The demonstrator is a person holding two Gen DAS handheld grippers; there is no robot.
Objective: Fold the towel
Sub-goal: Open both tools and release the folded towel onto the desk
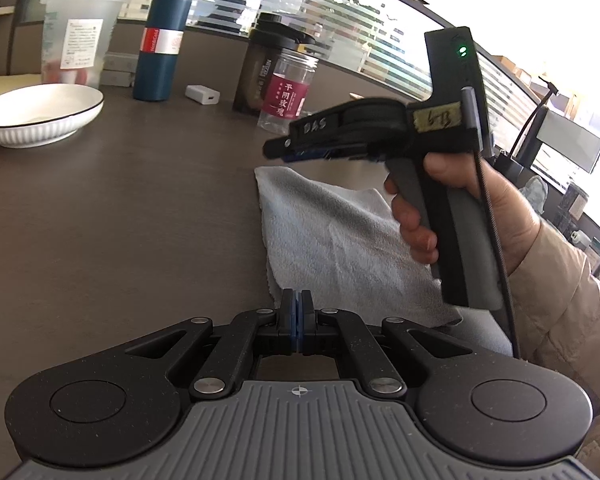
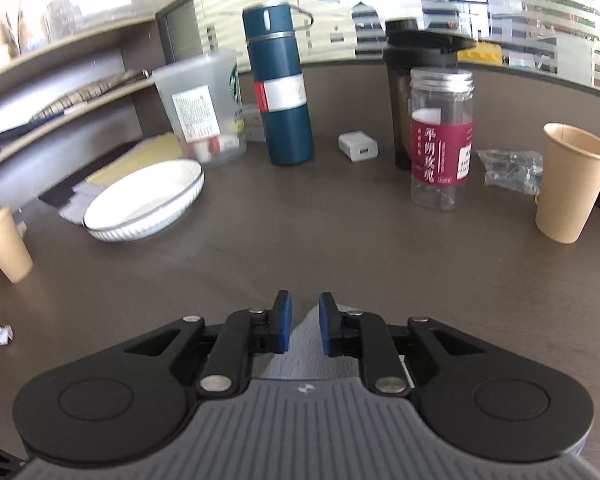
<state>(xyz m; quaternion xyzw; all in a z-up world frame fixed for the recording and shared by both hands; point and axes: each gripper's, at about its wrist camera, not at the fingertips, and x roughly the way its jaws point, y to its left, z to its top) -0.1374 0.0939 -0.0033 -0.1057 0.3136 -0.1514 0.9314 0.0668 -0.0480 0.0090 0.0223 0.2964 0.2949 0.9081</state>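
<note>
Left claw (image 1: 299,316): pads pressed together at the grey towel's (image 1: 340,240) near edge. Right claw (image 2: 304,322): narrowly parted, towel corner between. Towel: flat on surface (image 1: 140,220), long axis running away toward clear jar (image 1: 286,90), seemingly empty. White bowl (image 1: 40,114), left of jar: empty.

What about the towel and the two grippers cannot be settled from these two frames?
- Pale grey towel: in the left wrist view its right part is hidden by the hand and the right gripper; how many layers it has cannot be read.
- Right wrist view: the right gripper's own body hides all but a corner of towel between the parted jaws.
- Left gripper: shut; whether it pinches the towel edge cannot be told.
</note>
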